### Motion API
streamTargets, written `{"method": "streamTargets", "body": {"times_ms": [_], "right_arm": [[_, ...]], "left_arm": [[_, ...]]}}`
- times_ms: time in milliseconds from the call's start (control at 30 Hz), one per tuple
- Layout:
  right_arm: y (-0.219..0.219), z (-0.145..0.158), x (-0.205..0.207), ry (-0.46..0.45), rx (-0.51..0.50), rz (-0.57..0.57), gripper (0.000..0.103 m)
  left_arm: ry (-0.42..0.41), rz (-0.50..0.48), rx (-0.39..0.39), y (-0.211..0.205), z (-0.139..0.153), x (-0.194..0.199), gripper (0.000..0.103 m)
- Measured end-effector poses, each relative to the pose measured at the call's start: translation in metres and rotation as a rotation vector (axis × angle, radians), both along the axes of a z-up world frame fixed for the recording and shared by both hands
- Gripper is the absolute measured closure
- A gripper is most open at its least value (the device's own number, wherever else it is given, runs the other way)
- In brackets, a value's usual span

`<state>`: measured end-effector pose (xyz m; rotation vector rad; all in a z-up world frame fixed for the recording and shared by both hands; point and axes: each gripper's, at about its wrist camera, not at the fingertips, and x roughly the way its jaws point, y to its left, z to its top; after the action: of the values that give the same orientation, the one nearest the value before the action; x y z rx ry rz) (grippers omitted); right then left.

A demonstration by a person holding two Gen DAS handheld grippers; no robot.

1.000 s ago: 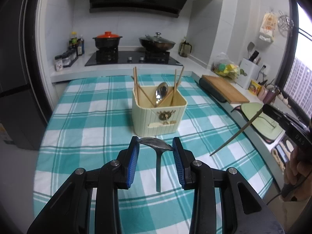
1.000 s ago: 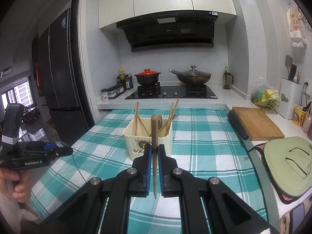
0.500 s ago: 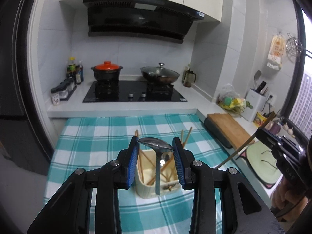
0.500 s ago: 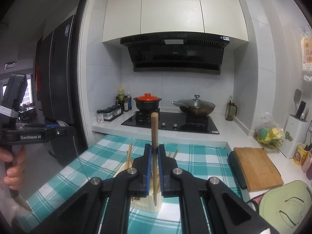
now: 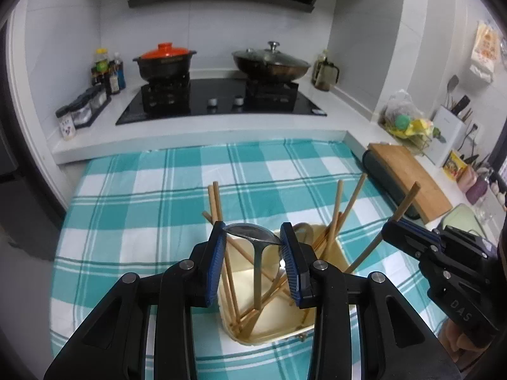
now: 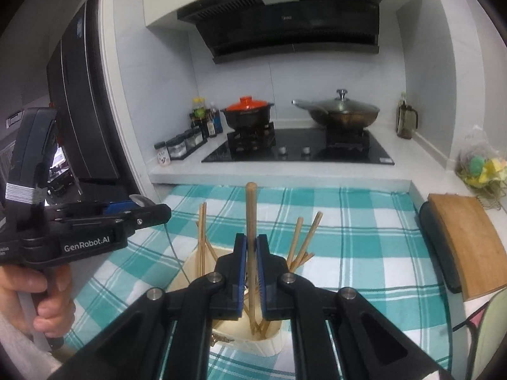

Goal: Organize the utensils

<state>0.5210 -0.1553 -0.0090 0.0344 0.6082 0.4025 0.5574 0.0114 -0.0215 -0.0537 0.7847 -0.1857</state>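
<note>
Both tongs just swung in over the holder (image 5: 329, 250) (was farther off): left tongs (image 5: 253, 243) grip spoon (image 5: 250, 232), right tongs (image 6: 250, 253) clamp chopstick (image 6: 251, 215). Drop-in's next, I reckon.

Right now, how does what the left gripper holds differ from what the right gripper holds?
The left gripper holds a metal spoon by its bowl, handle hanging down; the right gripper holds a wooden chopstick along its shaft, top end sticking up. The left jaws stand apart across the spoon's wide bowl; the right jaws are nearly shut on the thin chopstick. Both hang over the cream utensil holder with their lower ends inside it.
</note>
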Motion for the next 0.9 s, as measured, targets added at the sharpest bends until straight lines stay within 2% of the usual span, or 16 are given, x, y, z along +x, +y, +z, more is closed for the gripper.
{"method": "streamTargets", "body": {"times_ms": [167,300,367,433,467,567,633,733,800,900], "right_arm": [[0.008,-0.039,0.040,0.148,-0.008,-0.004,0.096],[0.014,-0.056,0.057,0.201,-0.015,0.000,0.095],[0.015,-0.058,0.061,0.204,-0.009,-0.004,0.094],[0.014,-0.056,0.062,0.198,-0.009,-0.016,0.092],[0.012,-0.052,0.059,0.189,-0.004,-0.027,0.086],[0.002,-0.034,0.042,0.146,0.010,-0.047,0.073],[-0.005,-0.019,0.022,0.105,-0.004,-0.057,0.068],[-0.013,0.004,-0.017,0.025,-0.040,-0.069,0.055],[-0.017,0.016,-0.051,-0.034,-0.066,-0.080,0.047],[-0.021,0.028,-0.100,-0.101,-0.073,-0.089,0.038]], "left_arm": [[0.074,0.018,0.044,-0.002,-0.035,0.026,0.068],[0.081,0.049,0.085,-0.001,-0.047,0.035,0.065],[0.059,0.063,0.100,0.002,-0.044,0.030,0.058],[0.029,0.075,0.088,0.009,-0.033,0.019,0.043],[0.005,0.080,0.083,0.013,-0.026,0.011,0.041],[-0.074,0.113,0.118,0.023,-0.002,-0.021,0.022],[-0.130,0.144,0.160,0.026,0.011,-0.048,0.006],[-0.190,0.183,0.231,0.023,0.020,-0.093,0.000],[-0.196,0.210,0.267,0.018,0.020,-0.122,0.000],[-0.205,0.222,0.259,0.009,0.018,-0.164,0.000]]}}
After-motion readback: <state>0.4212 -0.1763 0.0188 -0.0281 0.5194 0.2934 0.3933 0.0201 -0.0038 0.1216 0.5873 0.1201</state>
